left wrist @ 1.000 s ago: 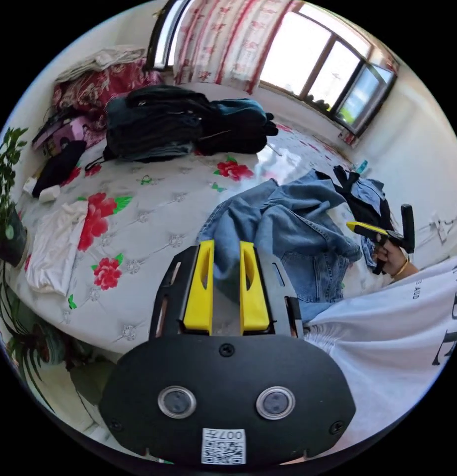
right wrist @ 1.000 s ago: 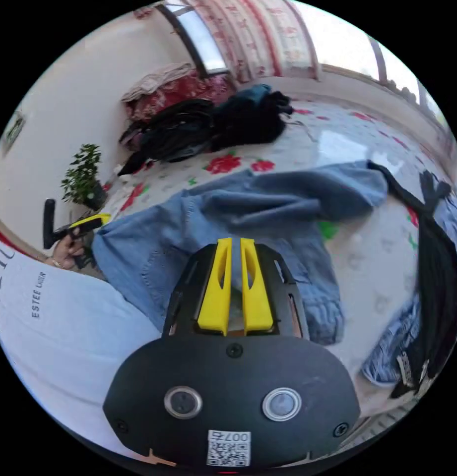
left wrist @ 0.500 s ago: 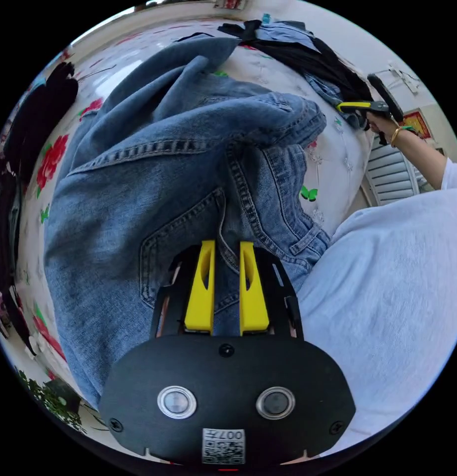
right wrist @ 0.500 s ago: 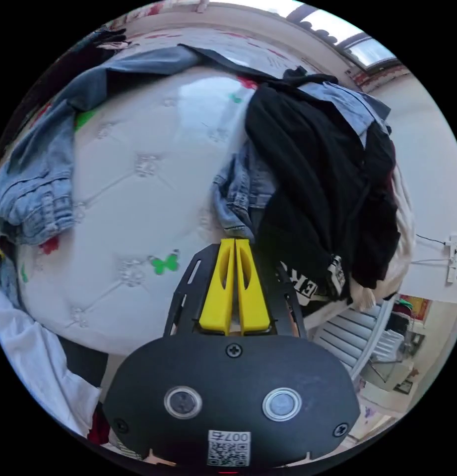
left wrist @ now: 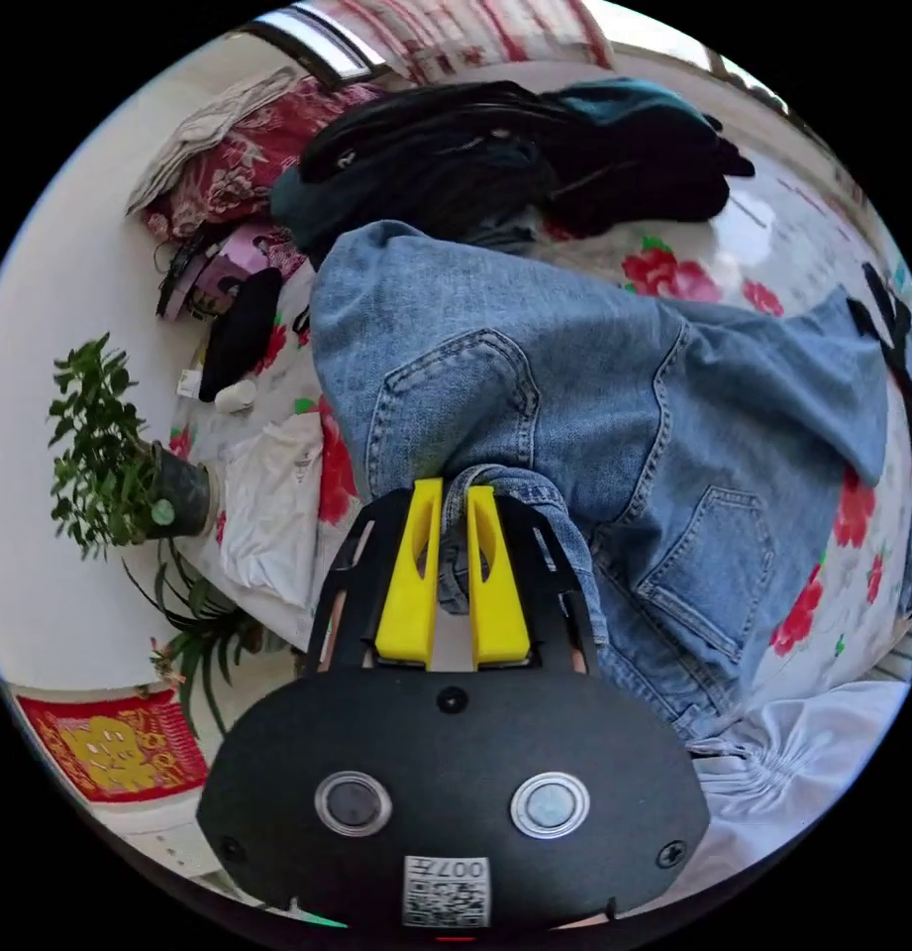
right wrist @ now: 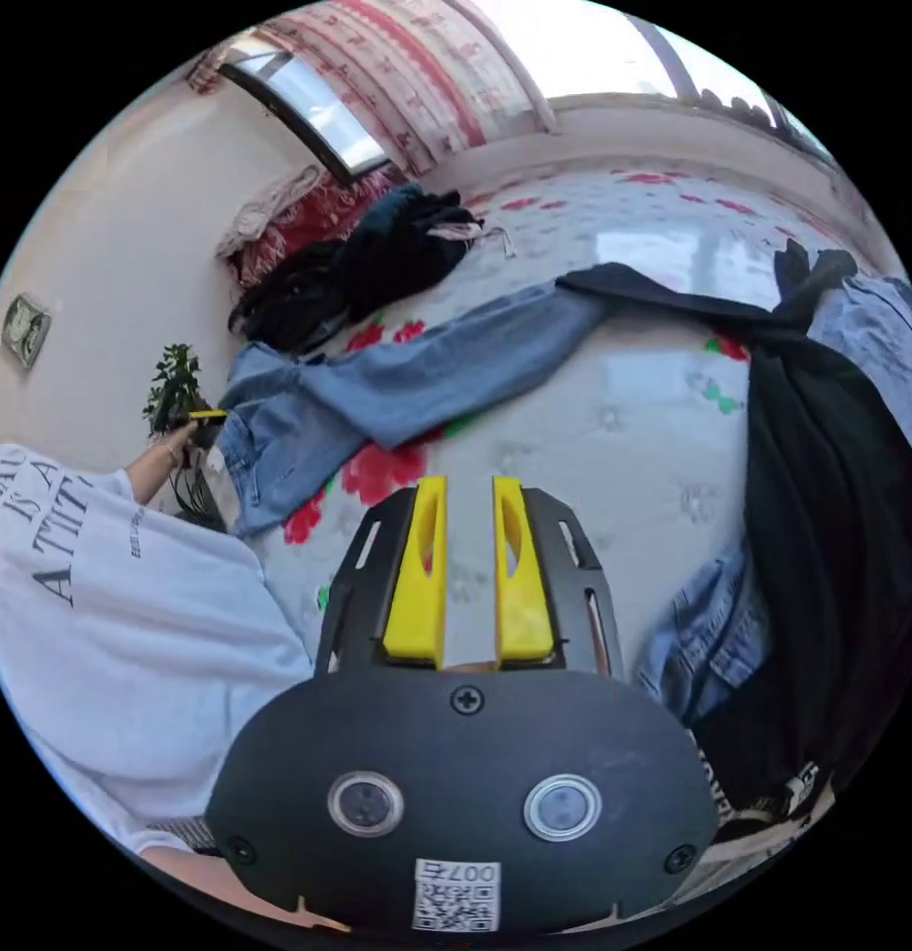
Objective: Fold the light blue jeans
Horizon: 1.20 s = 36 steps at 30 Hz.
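Jeans [left wrist: 594, 396] hem — hidden under black clothes [right wrist: 822, 475]

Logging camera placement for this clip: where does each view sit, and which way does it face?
Left gripper view: rides the left hand-held gripper, which is shut on the waistband of the light blue jeans, facing across the floral bed; the person's white shirt shows.
Right gripper view: rides the open right hand-held gripper, over the bed, facing the jeans and the black garment; shirt and arm show.
Shared: jeans, bed, potted plant, dark clothes pile.
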{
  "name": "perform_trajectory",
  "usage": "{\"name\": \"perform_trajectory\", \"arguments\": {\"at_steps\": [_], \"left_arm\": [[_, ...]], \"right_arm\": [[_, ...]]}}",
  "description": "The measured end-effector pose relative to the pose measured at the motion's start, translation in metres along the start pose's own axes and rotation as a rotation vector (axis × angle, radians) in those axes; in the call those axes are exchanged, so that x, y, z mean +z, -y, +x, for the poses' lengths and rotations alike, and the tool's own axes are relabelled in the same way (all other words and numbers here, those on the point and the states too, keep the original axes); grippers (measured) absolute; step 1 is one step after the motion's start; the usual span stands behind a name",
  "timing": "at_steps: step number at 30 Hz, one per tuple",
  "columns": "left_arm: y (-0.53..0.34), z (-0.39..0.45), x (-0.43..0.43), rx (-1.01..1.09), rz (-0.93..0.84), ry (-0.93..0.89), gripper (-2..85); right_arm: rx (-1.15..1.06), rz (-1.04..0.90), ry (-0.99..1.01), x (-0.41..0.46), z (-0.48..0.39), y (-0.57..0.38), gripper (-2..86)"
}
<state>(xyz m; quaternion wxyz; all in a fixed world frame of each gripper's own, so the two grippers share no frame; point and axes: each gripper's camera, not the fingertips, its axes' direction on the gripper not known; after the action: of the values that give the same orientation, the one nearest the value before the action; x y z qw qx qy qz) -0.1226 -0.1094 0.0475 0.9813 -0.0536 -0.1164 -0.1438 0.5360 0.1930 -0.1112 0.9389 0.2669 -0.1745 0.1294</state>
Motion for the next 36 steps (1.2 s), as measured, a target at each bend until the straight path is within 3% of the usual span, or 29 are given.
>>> {"name": "perform_trajectory", "arguments": {"at_steps": [3,7,13,16,18,22,26,28,33,36], "left_arm": [[-0.057,0.005,0.000,-0.055,-0.009,-0.101,4.8],[-0.107,0.001,-0.009,0.094,-0.010,-0.180,5.5],[-0.084,-0.023,0.006,0.044,-0.066,-0.356,8.1],[-0.049,0.007,0.047,0.134,-0.186,-0.175,7.6],[-0.019,0.018,0.059,0.250,-0.235,-0.098,6.8],[0.067,-0.001,0.076,0.301,-0.194,0.202,5.3],[0.131,-0.019,0.077,0.227,-0.234,0.179,5.0],[0.140,-0.023,0.066,0.293,-0.218,0.150,5.1],[0.104,-0.043,0.037,0.540,-0.227,0.219,6.2],[0.064,-0.098,0.001,0.443,-0.162,0.310,6.1]], "right_arm": [[0.171,0.091,0.082,0.020,0.045,0.032,8.3],[0.398,0.106,0.065,0.050,0.101,0.052,9.7],[0.523,0.135,0.074,0.078,0.128,0.080,7.5],[0.550,0.127,0.129,0.077,0.127,0.088,2.4],[0.519,0.223,0.187,0.046,0.115,0.083,1.0],[0.437,0.334,0.215,-0.017,0.079,0.041,0.2],[0.413,0.247,0.109,-0.043,0.012,-0.049,-0.1],[0.470,0.190,0.093,-0.038,-0.007,-0.091,-0.2],[0.688,0.123,0.171,-0.019,-0.004,-0.170,0.0],[0.643,0.123,0.175,-0.031,0.001,-0.159,0.5]]}}
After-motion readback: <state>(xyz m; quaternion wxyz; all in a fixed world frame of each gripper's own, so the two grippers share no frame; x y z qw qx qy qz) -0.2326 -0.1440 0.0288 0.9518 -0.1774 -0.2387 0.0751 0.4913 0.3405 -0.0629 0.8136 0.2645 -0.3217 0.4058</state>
